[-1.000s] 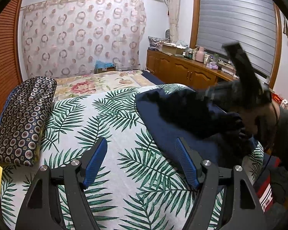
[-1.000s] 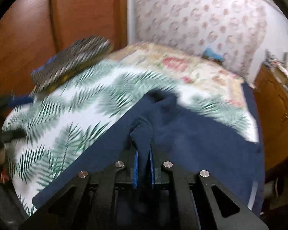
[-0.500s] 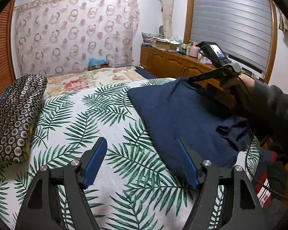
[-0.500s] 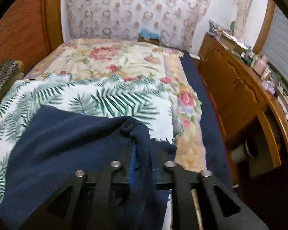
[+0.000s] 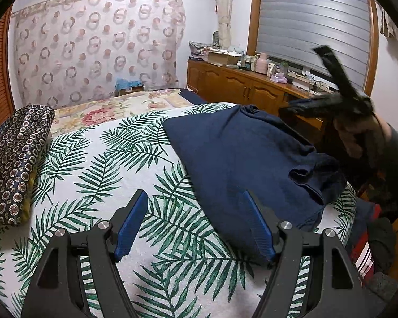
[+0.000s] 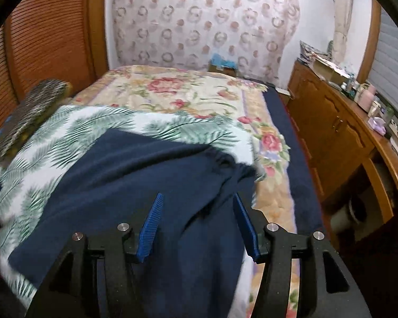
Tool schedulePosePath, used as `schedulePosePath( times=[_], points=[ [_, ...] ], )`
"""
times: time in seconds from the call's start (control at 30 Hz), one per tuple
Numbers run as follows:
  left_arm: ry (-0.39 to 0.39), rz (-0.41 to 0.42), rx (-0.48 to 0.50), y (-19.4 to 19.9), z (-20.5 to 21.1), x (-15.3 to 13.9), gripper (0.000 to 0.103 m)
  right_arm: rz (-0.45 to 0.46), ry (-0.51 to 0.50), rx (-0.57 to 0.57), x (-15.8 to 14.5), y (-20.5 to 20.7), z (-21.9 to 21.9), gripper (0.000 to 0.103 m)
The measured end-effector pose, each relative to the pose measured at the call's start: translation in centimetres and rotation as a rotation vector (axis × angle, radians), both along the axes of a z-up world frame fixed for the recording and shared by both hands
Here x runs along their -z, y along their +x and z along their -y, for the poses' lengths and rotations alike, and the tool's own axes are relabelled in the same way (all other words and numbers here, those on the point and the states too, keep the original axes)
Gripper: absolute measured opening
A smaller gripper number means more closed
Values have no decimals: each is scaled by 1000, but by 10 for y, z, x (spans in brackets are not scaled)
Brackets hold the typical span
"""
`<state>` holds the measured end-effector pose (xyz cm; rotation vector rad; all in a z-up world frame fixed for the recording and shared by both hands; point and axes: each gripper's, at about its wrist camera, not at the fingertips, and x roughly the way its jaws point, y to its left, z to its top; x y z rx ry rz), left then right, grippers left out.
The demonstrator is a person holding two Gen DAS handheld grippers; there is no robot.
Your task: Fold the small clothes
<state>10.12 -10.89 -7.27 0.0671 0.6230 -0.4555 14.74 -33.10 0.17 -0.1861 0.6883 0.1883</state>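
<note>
Navy garment (image 5: 241,156) lying on the bed (image 5: 98,164) by its right edge. Left tool (image 5: 196,222) spread wide, empty, above the garment's near corner. Right tool (image 6: 197,212) with jaws opening above the cloth, pads clear of it.

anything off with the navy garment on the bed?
Navy garment lies flat on the palm-print sheet except its edge nearest the right gripper, which is bunched and curled, not squared.
</note>
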Motion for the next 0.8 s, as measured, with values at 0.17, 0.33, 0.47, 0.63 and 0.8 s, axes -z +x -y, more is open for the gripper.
schedulePosePath(
  times=[0.17, 0.33, 0.47, 0.63, 0.8],
  points=[
    [6, -13, 6, 0, 4, 3, 75, -9, 23, -71, 16, -49, -9, 57],
    [4, -23, 22, -1, 9, 7, 75, -44, 33, -136, 30, -83, -19, 57],
    [8, -34, 34, -3, 14, 10, 75, -71, 40, -183, 38, -95, -24, 57],
    [10, -44, 45, -5, 18, 12, 75, -97, 1, -198, 45, -95, -20, 41],
    [15, -56, 56, -7, 23, 14, 75, -83, 19, -204, 38, -109, -7, 8]
  ],
)
